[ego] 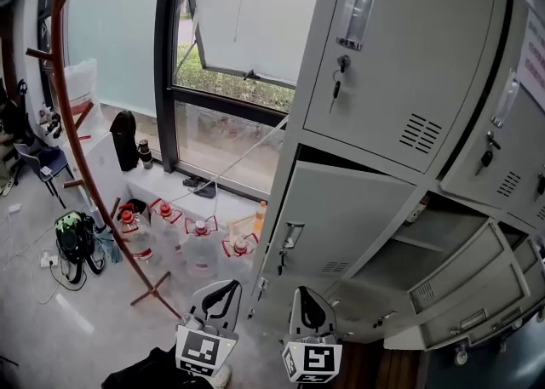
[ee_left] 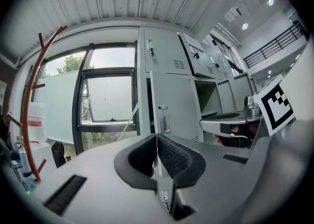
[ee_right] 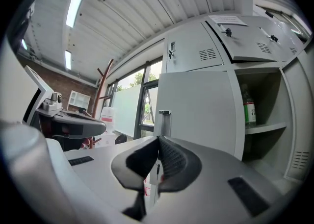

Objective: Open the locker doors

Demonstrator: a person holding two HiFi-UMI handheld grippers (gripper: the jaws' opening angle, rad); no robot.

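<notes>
Grey lockers (ego: 400,72) fill the right of the head view. The upper-left door (ego: 387,47) is closed, with a key (ego: 338,75) hanging in its lock. Below it a door (ego: 345,213) with a handle (ego: 289,241) stands swung open, and another open door (ego: 467,270) shows lower right. My left gripper (ego: 219,295) and right gripper (ego: 311,309) hang low in front of the lockers, apart from them. Both are shut and hold nothing. The left gripper (ee_left: 156,142) faces the open door (ee_left: 171,103). Past the right gripper (ee_right: 158,144) are the same door (ee_right: 196,105) and its handle (ee_right: 164,121).
A green bottle (ee_right: 249,110) stands on a shelf inside the open locker. A reddish coat stand (ego: 66,115) rises at the left. Several water jugs (ego: 197,243) sit on the floor under the window (ego: 234,30). A black flask (ego: 125,140) and a bag (ego: 75,241) lie further left.
</notes>
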